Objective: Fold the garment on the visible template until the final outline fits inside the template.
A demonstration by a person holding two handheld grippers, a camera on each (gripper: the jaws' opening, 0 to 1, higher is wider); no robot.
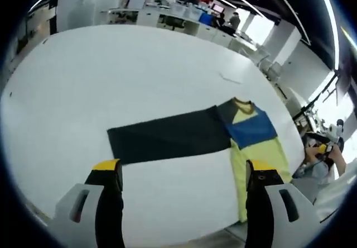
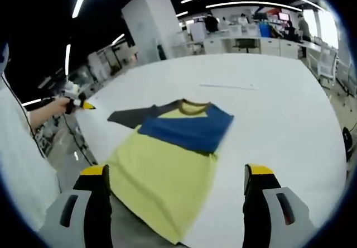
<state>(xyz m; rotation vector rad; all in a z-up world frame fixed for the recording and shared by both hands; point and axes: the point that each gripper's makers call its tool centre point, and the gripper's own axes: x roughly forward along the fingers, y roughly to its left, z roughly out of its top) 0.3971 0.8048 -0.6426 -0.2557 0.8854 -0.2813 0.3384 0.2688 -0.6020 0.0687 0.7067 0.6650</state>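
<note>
Right gripper view showed the garment [image 2: 173,158], a yellow shirt with a blue chest panel, lying flat on the white table [image 2: 279,114], its hem hanging just over the near edge. One dark sleeve [image 1: 167,136] stretched straight out, probably spread ready for folding. Both the right gripper [image 2: 175,195] and the left gripper [image 1: 184,195] hung above it, jaws wide apart, holding nothing. I could not make out any template.
</note>
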